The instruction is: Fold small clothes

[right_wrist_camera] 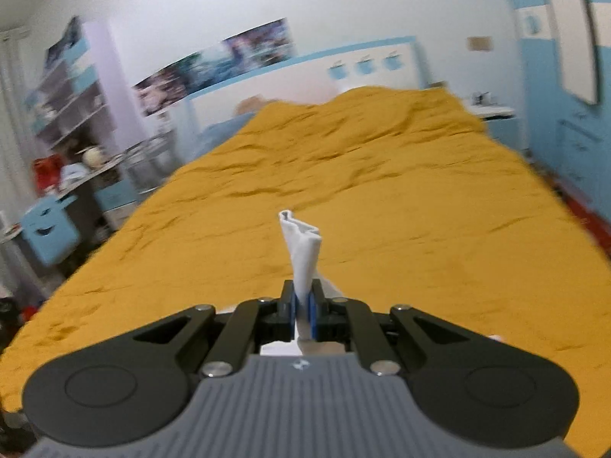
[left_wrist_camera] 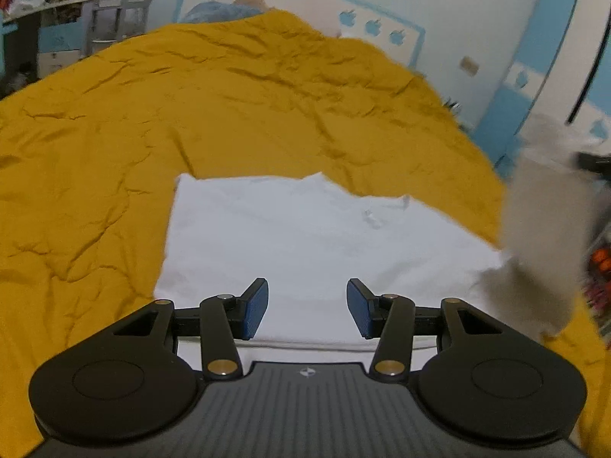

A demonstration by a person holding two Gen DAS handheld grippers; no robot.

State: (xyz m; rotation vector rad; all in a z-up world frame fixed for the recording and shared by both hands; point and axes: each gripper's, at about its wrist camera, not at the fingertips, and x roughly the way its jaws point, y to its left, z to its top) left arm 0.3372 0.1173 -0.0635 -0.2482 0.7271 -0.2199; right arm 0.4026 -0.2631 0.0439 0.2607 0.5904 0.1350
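A white garment [left_wrist_camera: 290, 244] lies spread flat on the mustard-yellow bed cover [left_wrist_camera: 191, 114]. My left gripper [left_wrist_camera: 308, 308] hovers over the garment's near edge; it is open, with nothing between its blue pads [left_wrist_camera: 255, 311]. The garment's right side [left_wrist_camera: 534, 252] is lifted off the bed and blurred, rising toward a dark gripper part [left_wrist_camera: 594, 162] at the right edge. In the right wrist view my right gripper [right_wrist_camera: 303, 307] is shut on a bunched fold of the white garment [right_wrist_camera: 303, 252], which sticks up past the fingertips above the bed cover [right_wrist_camera: 382, 210].
A white and blue headboard [right_wrist_camera: 374, 65] closes the far end of the bed. Shelves [right_wrist_camera: 68, 107], a cluttered desk and a blue chair [right_wrist_camera: 49, 229] stand along the left side. A blue wardrobe [right_wrist_camera: 565, 76] and a small nightstand [right_wrist_camera: 492, 112] are on the right.
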